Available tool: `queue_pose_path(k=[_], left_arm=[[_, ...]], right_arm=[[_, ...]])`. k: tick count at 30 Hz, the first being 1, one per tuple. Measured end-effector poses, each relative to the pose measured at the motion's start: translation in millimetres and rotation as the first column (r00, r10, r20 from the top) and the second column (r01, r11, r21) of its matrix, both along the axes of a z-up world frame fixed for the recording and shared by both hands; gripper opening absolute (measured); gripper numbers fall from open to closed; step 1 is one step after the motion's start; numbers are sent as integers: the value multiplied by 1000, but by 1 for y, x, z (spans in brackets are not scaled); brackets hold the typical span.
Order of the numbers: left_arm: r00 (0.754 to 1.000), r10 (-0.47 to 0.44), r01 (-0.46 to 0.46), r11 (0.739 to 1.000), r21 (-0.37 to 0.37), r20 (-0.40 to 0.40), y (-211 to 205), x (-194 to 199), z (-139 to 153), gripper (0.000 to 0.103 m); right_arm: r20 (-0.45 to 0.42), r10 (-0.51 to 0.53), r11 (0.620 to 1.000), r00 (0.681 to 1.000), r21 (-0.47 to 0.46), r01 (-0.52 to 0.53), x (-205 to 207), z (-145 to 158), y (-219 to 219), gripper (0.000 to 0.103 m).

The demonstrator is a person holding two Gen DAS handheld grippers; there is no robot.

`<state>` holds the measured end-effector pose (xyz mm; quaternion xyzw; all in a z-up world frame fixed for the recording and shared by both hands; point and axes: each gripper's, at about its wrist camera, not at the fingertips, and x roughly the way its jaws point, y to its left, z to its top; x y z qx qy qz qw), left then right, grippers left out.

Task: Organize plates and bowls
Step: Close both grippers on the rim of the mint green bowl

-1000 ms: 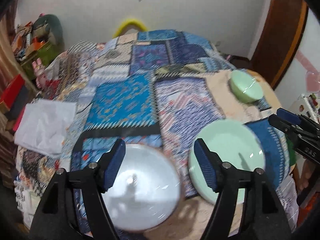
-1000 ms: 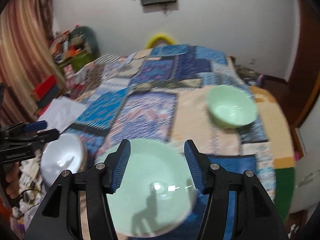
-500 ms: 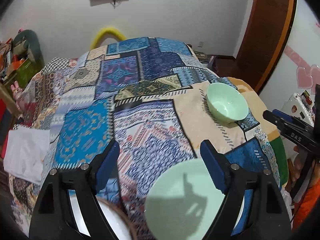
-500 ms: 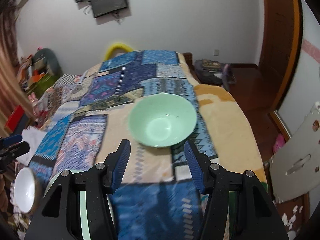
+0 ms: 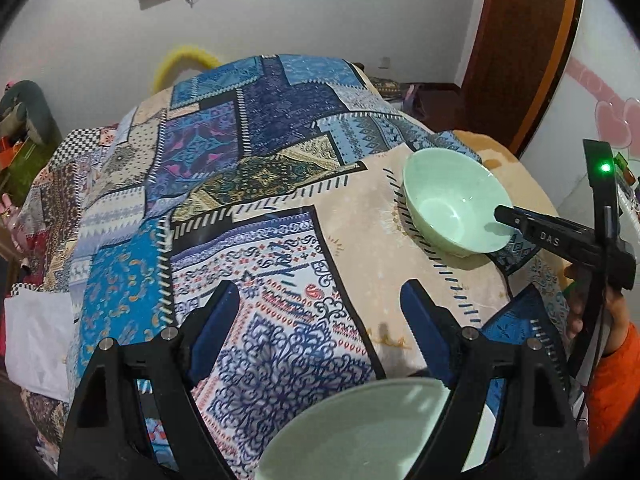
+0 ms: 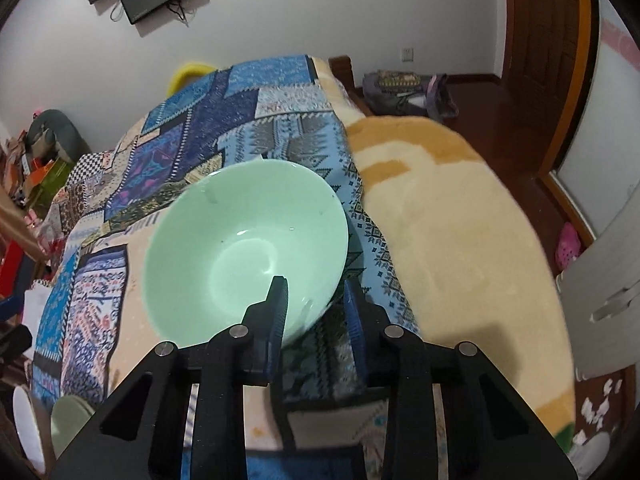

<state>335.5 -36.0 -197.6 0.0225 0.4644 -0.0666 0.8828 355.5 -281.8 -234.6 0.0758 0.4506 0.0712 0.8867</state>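
Right gripper (image 6: 314, 300) astride the near rim of the green bowl (image 6: 244, 248): one finger inside the bowl, the other outside its wall. The jaws have just been closing, with the rim between them, and stand narrow; whether the pads already press on the rim cannot be told. The bowl rests upright on the patchwork blanket (image 6: 280, 128), close to the seam with the cream blanket (image 6: 452, 216).

Left gripper (image 5: 320, 320) with jaws released and wide apart, nothing between them, above the patchwork blanket (image 5: 248, 184). Green plate (image 5: 360, 432) at the lower edge, just below and partly behind the right-hand finger. The green bowl (image 5: 452, 204) lies well apart to the upper right, the right gripper (image 5: 520, 224) reaching over its rim. White plate (image 6: 26, 420) and the green plate (image 6: 68, 424) lie side by side at lower left of the right-wrist view.
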Motion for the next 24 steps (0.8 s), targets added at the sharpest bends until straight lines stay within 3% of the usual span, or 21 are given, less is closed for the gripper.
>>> queue_pose_path(k=[4, 15, 17, 19, 24], left_arm=[[1000, -8, 8, 1000, -5, -30, -6, 14, -12, 83], [997, -9, 3, 997, -77, -78, -25, 39, -28, 83], [996, -15, 7, 996, -93, -93, -30, 43, -33, 79], [994, -20, 11, 996, -86, -107, -37, 47, -37, 68], [991, -37, 29, 998, -60, -131, -50, 53, -49, 57]], right_arm=[[-25, 10, 1000, 1000, -10, -10, 8, -10, 2, 19], [-16, 96, 995, 995, -18, -97, -3, -4, 6, 19], [-17, 123, 992, 992, -17, -123, -6, -3, 9, 19], [-20, 147, 989, 989, -4, -147, -9, -2, 12, 19], [-21, 199, 980, 980, 16, -198, -12, -2, 23, 19]])
